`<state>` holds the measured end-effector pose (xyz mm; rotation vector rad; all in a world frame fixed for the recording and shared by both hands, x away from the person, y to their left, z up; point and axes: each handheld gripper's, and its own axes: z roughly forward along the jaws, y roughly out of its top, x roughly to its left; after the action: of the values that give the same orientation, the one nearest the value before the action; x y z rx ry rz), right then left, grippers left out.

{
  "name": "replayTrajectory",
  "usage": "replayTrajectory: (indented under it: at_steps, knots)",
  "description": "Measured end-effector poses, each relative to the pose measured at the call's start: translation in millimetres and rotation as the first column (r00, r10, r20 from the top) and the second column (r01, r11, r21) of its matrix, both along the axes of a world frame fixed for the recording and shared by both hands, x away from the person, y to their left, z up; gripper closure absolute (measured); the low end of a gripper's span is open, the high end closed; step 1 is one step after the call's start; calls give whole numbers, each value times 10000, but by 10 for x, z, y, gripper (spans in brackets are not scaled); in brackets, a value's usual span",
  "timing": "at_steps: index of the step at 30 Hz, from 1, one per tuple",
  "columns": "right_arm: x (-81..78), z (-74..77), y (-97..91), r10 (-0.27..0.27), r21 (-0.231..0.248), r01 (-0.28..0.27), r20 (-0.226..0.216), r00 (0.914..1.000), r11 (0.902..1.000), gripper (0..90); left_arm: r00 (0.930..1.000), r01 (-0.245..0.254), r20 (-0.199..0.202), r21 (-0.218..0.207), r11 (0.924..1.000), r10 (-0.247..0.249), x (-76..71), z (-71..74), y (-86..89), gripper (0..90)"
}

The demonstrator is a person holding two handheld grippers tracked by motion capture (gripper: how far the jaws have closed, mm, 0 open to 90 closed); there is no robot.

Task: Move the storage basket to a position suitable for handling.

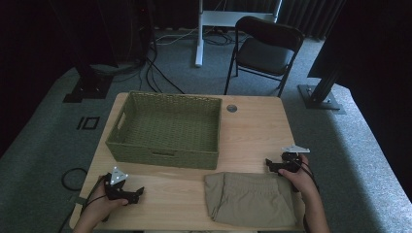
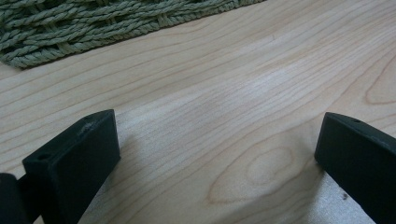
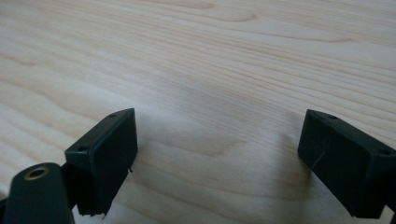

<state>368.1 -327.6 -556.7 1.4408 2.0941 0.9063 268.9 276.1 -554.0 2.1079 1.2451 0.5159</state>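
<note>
Grey carpet surrounded our wooden table (image 1: 252, 131), with a black folding chair (image 1: 265, 48) behind it and cables on the floor. We held the left gripper (image 1: 138, 192) low over bare wood at the near left corner, jaws wide apart with nothing between them; in the left gripper view the woven green basket (image 2: 93, 23) lay just ahead. The basket (image 1: 165, 128) sat at the far left of the table. We held the right gripper (image 1: 268, 164) near the right edge, jaws also apart and empty, just beside the folded khaki shorts (image 1: 250, 196), which lay at the near edge, in front of the basket.
</note>
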Motion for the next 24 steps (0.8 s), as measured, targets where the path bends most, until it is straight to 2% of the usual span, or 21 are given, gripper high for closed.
replayTrajectory:
  at_steps: [4, 10, 12, 14, 16, 24]
  knots:
    - [-9, -1, 8, 499, 5, -499, 21, 9988, 9988, 114, 10000, 22, -18, -2, 10000, -22, -6, 1, 2, 7]
    - [-6, 1, 0, 651, 67, -651, 20, 9979, 9979, 115, 9991, 426, -78, -124, 9990, -427, -10, 8, 51, 9]
    - [4, 3, -5, 546, 147, -546, 31, 9985, 9984, 118, 9994, 337, -29, -237, 9991, -338, -7, 33, 74, 27]
    - [21, 7, 0, 420, 280, -420, -1, 9991, 9987, 118, 9998, 182, 134, -522, 9985, -175, 1, 70, 108, 79]
    - [31, 21, 7, 440, 256, -441, 11, 9990, 9987, 118, 9996, 31, 265, -696, 9976, -13, 11, 113, 147, 79]
    - [63, 184, 33, 358, 440, -371, 302, 9989, 9983, 118, 9982, -198, 556, -511, 9985, 227, 38, 235, 247, 79]
